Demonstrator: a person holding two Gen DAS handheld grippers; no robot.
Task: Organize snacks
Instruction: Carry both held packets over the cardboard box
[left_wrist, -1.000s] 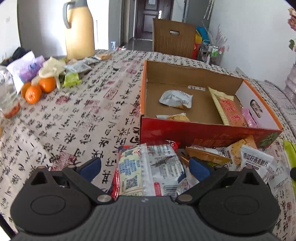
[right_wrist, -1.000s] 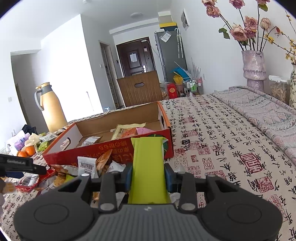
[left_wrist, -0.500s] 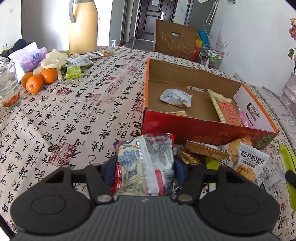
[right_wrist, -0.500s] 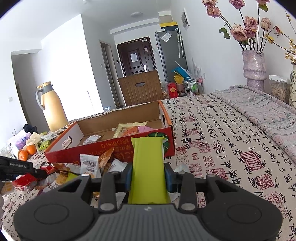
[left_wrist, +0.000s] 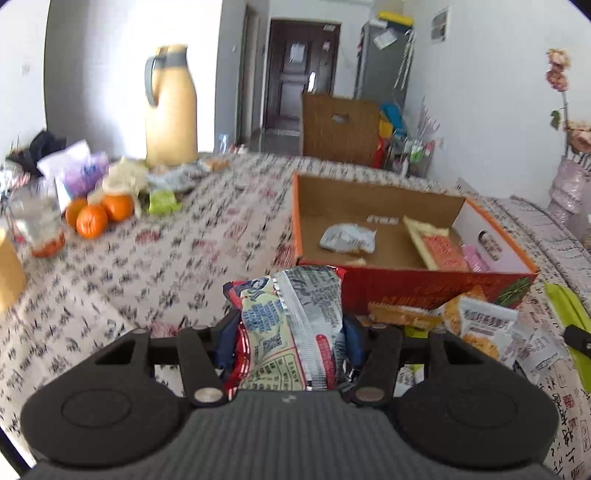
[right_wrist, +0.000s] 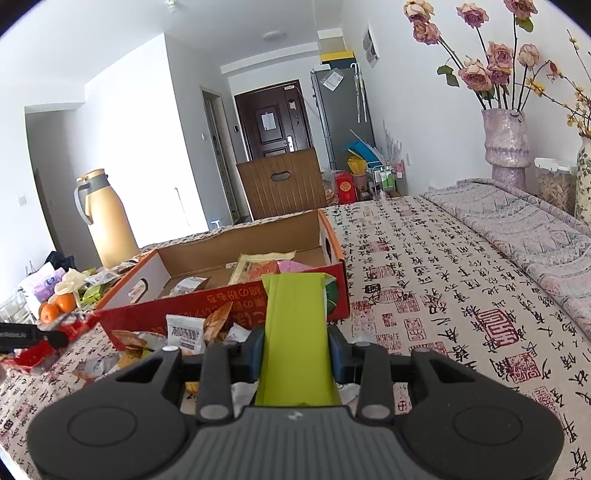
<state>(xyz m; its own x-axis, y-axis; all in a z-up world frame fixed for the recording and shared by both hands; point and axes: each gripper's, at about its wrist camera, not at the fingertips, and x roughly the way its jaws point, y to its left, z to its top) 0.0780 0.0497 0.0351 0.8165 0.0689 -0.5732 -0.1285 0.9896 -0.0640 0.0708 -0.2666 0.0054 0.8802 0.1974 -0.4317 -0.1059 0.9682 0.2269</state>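
A red and silver snack packet (left_wrist: 295, 314) sits between the jaws of my left gripper (left_wrist: 290, 332), which are closing; the pads press its sides and it is off the cloth. Just beyond it stands the open red cardboard box (left_wrist: 436, 284), holding a few packets. My right gripper (right_wrist: 295, 350) is shut on a long green packet (right_wrist: 295, 306) in front of the same box (right_wrist: 207, 306). Loose snack packets (right_wrist: 184, 332) lie in a heap between the two grippers. In the right wrist view the left gripper (right_wrist: 33, 334) shows at the far left edge.
A yellow thermos (left_wrist: 170, 107), oranges (left_wrist: 92, 218), a glass (left_wrist: 37, 229) and bags crowd the table's left side. A wooden chair back (left_wrist: 340, 129) stands behind the table. Vases of flowers (right_wrist: 506, 144) stand at the right, beyond a patterned cloth.
The left jaws went from wide open around the red and silver packet to pressing on it, and the packet has come up off the table. The right gripper and its green packet have stayed put.
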